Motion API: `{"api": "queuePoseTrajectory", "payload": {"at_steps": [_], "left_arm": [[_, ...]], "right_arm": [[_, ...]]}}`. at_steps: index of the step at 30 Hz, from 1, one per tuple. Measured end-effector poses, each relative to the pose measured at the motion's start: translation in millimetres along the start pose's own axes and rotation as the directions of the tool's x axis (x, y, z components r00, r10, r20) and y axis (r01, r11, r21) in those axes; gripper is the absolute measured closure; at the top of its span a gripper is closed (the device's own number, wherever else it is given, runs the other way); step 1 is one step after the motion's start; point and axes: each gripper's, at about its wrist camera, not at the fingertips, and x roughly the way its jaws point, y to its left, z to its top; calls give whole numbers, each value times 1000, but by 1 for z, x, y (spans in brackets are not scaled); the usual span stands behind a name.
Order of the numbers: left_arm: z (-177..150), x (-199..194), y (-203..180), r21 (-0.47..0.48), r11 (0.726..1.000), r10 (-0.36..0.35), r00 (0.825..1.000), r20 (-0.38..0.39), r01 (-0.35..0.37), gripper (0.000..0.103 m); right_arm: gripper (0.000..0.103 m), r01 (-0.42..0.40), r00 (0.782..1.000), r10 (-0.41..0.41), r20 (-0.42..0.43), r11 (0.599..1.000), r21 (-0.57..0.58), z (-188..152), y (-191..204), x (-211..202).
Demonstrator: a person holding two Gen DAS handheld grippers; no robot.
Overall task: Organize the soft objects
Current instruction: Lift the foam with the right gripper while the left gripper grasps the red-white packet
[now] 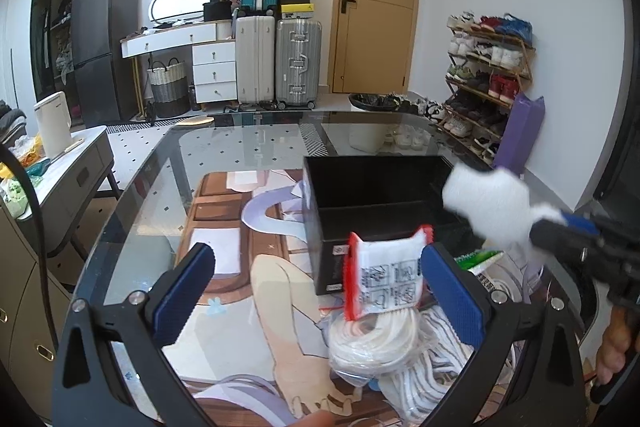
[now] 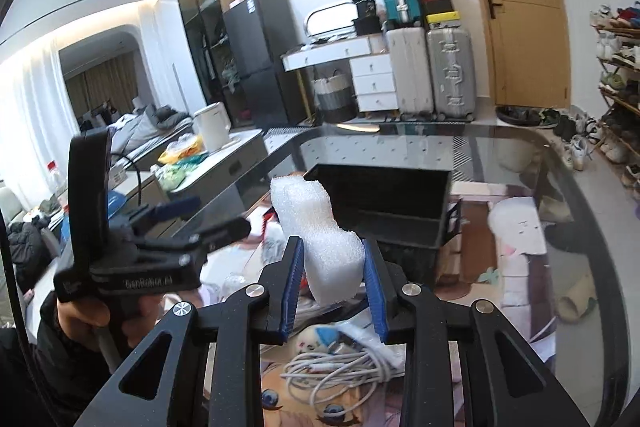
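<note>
- Room things sit far off on the left in both views: a dark fridge (image 1: 106,39), a white kettle (image 1: 54,123) on a side cabinet, and white drawers (image 1: 214,71) beside two big suitcases (image 1: 278,63).
- Left gripper (image 1: 320,291) hangs over the glass table (image 1: 160,179) with its blue pads wide apart, holding nothing.
- Between those pads, lower down, lies a bag of white rope (image 1: 376,331) with a red and white label. It rests on the table and only the left view shows it well.
- Just behind the bag stands the black box (image 1: 376,195), open on top, with a wall across its inside.
- Foam piece (image 1: 486,205) shows in the left view as a blurry white lump above the right end of the box, held by the right gripper (image 1: 532,223).
- The right view shows the foam piece (image 2: 320,235) much more clearly: it is bumpy and white, and the right gripper (image 2: 334,295) squeezes its lower end between both blue pads.
- From the right view the black box (image 2: 384,187) sits just behind the foam.
- Only the right view shows a loose white cable (image 2: 336,371) on the table under the gripper, and the left gripper (image 2: 176,223) held in a hand (image 2: 86,315).
- Shoe rack (image 1: 488,75) stands by the wall on the right, next to the tan door (image 1: 376,3).
</note>
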Motion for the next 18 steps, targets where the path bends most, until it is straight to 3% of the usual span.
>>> {"api": "queuePoseTrajectory", "payload": {"at_steps": [5, 15, 18], "left_arm": [[-6, 14, -17, 53, 997, 57, 998, -40, -55, 0], [-12, 37, -38, 77, 996, 58, 992, -109, -50, 0], [-11, 39, -40, 84, 996, 47, 992, -120, -37, 5]], "right_arm": [[73, 34, 999, -34, 15, 999, 16, 1, -10, -6], [73, 64, 998, -65, 8, 997, 37, 1, -25, -3], [73, 67, 998, -68, 7, 997, 38, 1, -26, -1]]}}
